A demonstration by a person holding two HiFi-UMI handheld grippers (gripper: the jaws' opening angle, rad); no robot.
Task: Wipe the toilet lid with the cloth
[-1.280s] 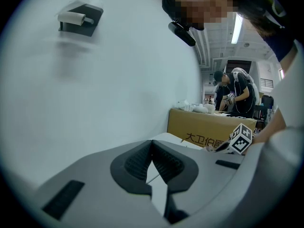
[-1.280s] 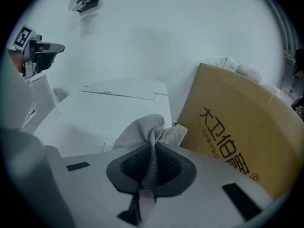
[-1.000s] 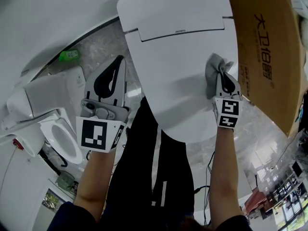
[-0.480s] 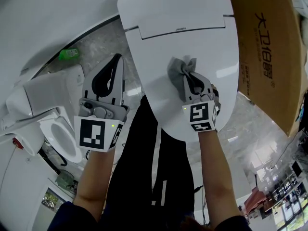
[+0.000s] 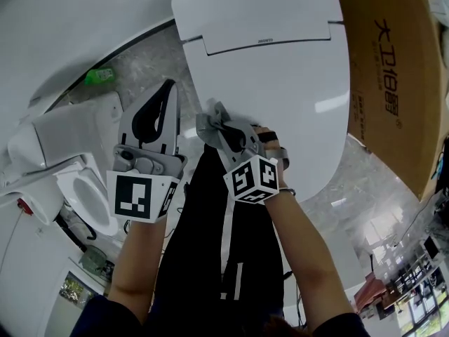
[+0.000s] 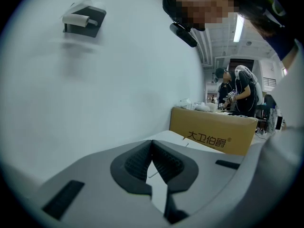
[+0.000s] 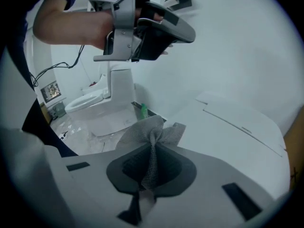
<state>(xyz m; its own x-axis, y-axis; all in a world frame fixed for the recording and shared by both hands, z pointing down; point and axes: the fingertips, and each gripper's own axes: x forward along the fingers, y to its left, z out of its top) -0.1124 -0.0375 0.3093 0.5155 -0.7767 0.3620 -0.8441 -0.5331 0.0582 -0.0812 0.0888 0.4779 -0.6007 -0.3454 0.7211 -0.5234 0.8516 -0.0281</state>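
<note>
The white toilet lid (image 5: 280, 69) is shut and fills the upper middle of the head view. My right gripper (image 5: 223, 126) is shut on a bunched grey cloth (image 5: 210, 122), which lies at the lid's near left edge. In the right gripper view the cloth (image 7: 153, 136) fans out past the shut jaws, with the lid (image 7: 228, 132) stretching off to the right. My left gripper (image 5: 170, 86) is shut with nothing in it. It hangs over the floor just left of the lid. Its own view shows the pads (image 6: 164, 163) pressed together.
A tall cardboard box (image 5: 396, 69) stands against the toilet's right side. A second toilet (image 5: 84, 181) with an open seat sits to the left, with a green bottle (image 5: 100, 76) behind it by the wall. The person's black trousers (image 5: 210, 244) are close in front.
My right gripper has swept the cloth across the front of the lid, from its right edge to its left edge. The left gripper has hardly moved.
</note>
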